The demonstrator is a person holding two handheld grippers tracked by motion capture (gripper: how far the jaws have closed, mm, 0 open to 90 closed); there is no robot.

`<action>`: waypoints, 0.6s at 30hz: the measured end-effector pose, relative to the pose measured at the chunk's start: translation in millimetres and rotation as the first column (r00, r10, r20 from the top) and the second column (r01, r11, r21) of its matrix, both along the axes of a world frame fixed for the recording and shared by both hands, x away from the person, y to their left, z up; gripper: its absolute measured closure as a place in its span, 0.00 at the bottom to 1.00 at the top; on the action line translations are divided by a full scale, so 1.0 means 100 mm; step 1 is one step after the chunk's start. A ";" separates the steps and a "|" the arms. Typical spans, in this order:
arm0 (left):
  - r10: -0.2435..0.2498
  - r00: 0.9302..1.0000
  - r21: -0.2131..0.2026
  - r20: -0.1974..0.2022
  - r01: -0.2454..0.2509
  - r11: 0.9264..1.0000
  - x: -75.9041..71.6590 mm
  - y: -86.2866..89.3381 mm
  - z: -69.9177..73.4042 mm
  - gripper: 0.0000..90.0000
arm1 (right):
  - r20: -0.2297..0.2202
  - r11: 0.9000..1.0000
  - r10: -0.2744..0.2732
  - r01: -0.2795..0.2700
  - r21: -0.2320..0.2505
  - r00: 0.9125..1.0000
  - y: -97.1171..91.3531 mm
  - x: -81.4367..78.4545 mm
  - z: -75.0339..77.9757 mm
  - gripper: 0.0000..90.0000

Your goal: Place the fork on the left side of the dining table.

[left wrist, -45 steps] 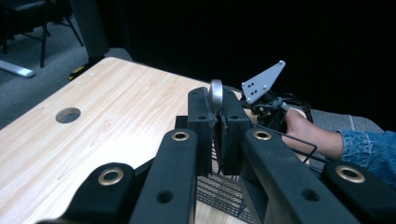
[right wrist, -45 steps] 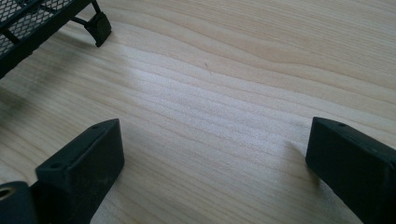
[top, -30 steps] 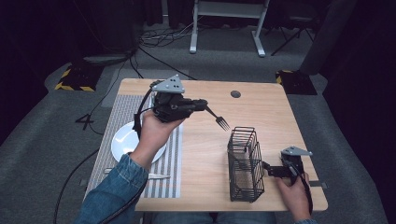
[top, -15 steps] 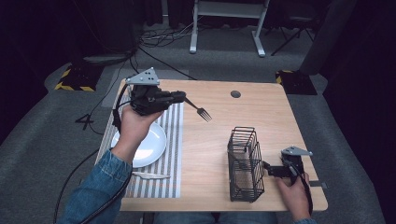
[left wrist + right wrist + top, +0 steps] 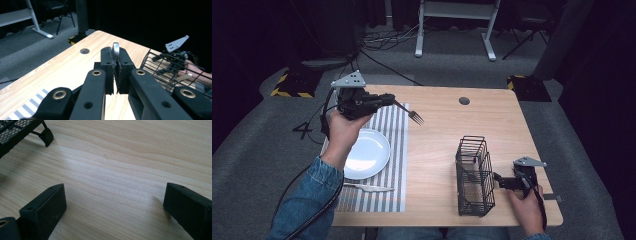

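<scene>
Metal fork clamped by its handle in left gripper, held above striped placemat beyond white plate; right gripper resting wide open, empty, on wooden table beside wire basket

Right of the left gripper lies bare table, free passage; beyond it the wire basket stands upright as obstacle; below the gripper, a plate and knife.

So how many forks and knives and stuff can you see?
2. A fork is held up over the striped mat by the left gripper, and a knife lies on the mat by the plate.
</scene>
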State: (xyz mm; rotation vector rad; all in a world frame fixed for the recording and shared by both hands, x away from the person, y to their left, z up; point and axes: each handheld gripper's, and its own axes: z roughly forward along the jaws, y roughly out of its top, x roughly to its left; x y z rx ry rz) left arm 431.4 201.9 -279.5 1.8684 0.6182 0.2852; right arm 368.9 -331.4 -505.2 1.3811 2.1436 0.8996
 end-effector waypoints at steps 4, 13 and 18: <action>0.030 1.000 -0.005 -0.005 -0.030 1.000 0.05 0.13 -0.06 0.96 | 0.000 1.000 -0.001 0.001 0.000 1.000 0.00 0.00 0.00 0.05; 0.095 0.995 -0.002 -0.027 -0.095 0.995 0.19 0.32 -0.17 0.96 | 0.000 1.000 -0.001 0.001 0.000 1.000 0.00 0.00 0.00 0.05; 0.124 0.992 0.003 -0.039 -0.123 0.992 0.30 0.40 -0.25 0.96 | 0.000 1.000 -0.001 0.001 0.000 1.000 0.00 0.00 0.00 0.05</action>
